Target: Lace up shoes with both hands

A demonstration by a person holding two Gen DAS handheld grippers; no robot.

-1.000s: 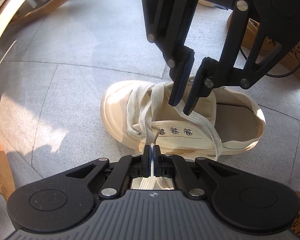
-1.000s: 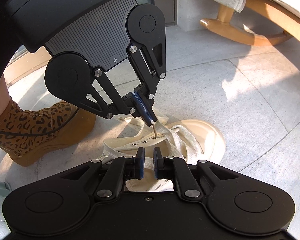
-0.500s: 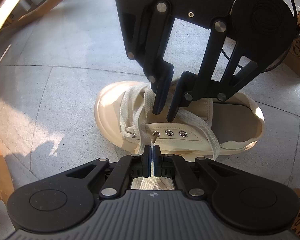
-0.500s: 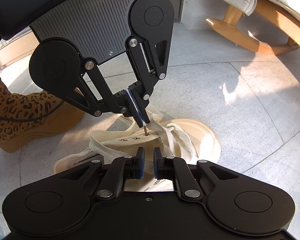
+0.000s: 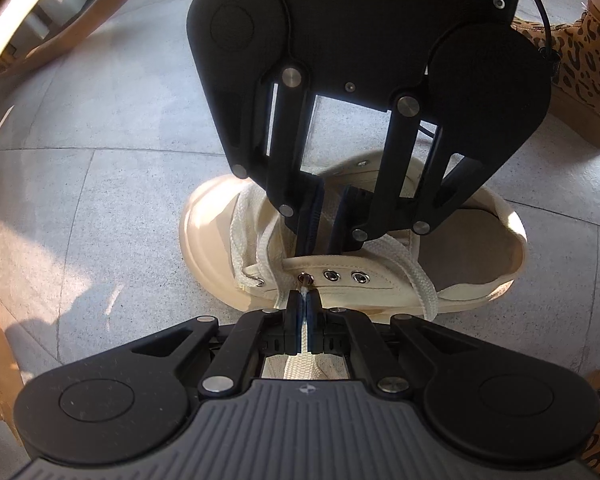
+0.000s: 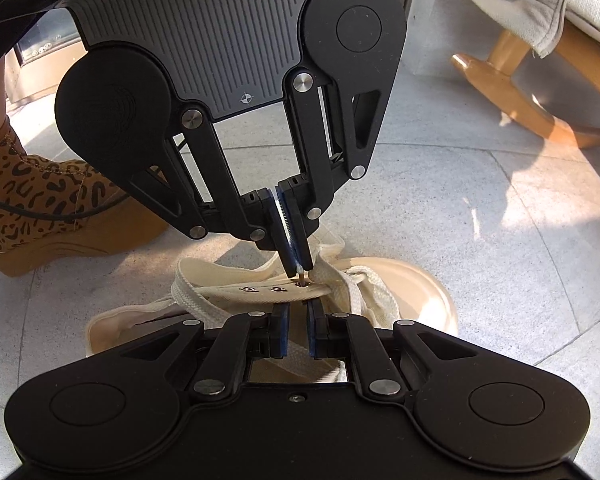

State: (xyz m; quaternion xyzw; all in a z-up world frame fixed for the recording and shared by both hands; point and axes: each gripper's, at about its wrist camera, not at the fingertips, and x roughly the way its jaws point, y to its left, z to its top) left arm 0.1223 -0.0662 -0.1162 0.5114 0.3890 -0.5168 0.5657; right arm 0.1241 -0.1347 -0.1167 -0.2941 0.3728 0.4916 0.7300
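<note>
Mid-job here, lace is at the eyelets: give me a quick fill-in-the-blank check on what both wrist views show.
1. The left gripper is shut on the ____ of the shoelace.
2. That tip sits at the metal eyelet nearest the shoe's ____ among the three unlaced ones in the row.
3. The right gripper has a visible ____ between its pads and grips nothing.
4. The cream sneaker stands on a grey ____ floor.

Missing words: tip; toe; gap; tiled

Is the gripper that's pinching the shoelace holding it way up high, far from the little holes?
No, the left gripper pinches the lace tip right beside an eyelet on the cream shoe.
</note>
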